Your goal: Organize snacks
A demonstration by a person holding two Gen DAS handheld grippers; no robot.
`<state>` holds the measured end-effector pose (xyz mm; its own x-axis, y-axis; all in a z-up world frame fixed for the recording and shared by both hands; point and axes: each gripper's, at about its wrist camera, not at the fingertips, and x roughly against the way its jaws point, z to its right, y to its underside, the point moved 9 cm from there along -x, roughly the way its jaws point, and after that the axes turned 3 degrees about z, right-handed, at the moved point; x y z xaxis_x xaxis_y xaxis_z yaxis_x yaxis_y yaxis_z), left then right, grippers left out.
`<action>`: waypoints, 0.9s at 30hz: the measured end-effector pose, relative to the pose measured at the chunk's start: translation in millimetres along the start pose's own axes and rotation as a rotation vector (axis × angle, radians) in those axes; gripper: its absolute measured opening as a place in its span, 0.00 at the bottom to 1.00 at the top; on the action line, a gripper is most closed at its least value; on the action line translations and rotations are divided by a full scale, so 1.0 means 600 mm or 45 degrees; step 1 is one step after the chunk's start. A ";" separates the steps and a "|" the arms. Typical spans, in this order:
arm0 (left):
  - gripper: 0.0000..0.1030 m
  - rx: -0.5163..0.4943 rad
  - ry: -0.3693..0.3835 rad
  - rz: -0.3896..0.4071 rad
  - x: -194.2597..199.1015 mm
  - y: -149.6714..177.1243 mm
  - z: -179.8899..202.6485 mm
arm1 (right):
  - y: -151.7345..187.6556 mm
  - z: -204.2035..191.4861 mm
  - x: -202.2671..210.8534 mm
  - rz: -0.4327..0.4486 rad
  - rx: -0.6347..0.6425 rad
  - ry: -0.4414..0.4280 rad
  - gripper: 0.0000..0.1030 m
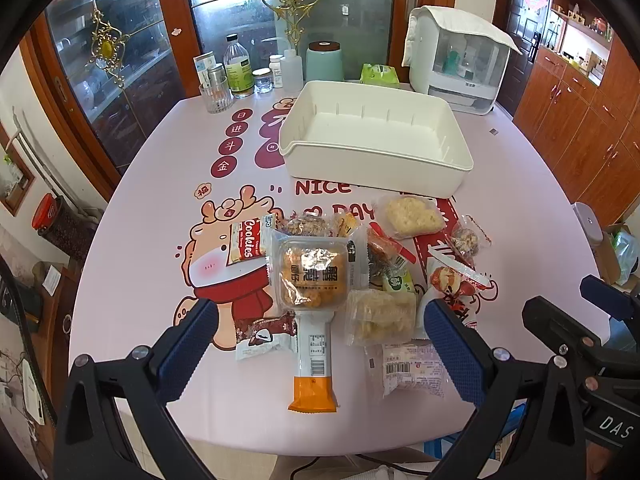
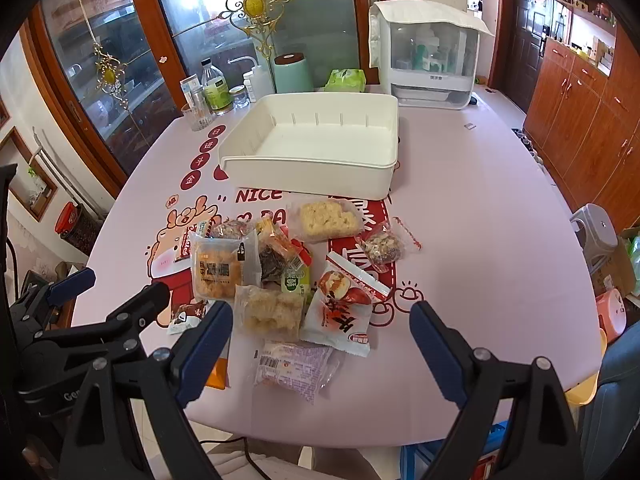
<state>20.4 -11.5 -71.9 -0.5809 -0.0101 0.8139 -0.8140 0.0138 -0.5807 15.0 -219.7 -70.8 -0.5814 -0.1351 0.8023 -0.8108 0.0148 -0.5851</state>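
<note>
A pile of wrapped snacks lies on the pink tablecloth. It includes a clear-packed pastry (image 1: 310,276) (image 2: 218,270), an orange-ended bar (image 1: 314,360), a cookies packet (image 1: 244,242), a puffed rice cake (image 1: 414,216) (image 2: 326,218), a red-and-white packet (image 2: 342,310) and a barcode-labelled bag (image 2: 294,366). An empty white bin (image 1: 374,168) (image 2: 316,178) stands behind them. My left gripper (image 1: 320,340) is open above the near snacks, holding nothing. My right gripper (image 2: 320,338) is open over the red-and-white packet and barcode bag, holding nothing.
Bottles, jars and a glass (image 1: 216,98) stand at the table's far left. A green canister (image 1: 325,60), a tissue pack (image 1: 379,74) and a white appliance (image 1: 456,60) stand at the back. Wooden cabinets (image 2: 592,120) line the right. A stool (image 2: 592,232) stands by the table's right edge.
</note>
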 end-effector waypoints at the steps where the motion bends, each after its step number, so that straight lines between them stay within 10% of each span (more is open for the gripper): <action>1: 0.99 0.000 0.000 0.001 0.000 0.000 0.000 | 0.000 0.000 -0.001 -0.001 0.000 0.000 0.88; 27: 0.99 0.037 0.000 -0.030 -0.011 0.010 -0.026 | 0.008 -0.025 -0.016 -0.048 0.024 -0.071 0.85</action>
<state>19.7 4.4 -80.4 -0.5613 -0.0102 0.8276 -0.8274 -0.0154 -0.5614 15.7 -203.2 -79.9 -0.5455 -0.1898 0.8163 -0.8303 -0.0100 -0.5572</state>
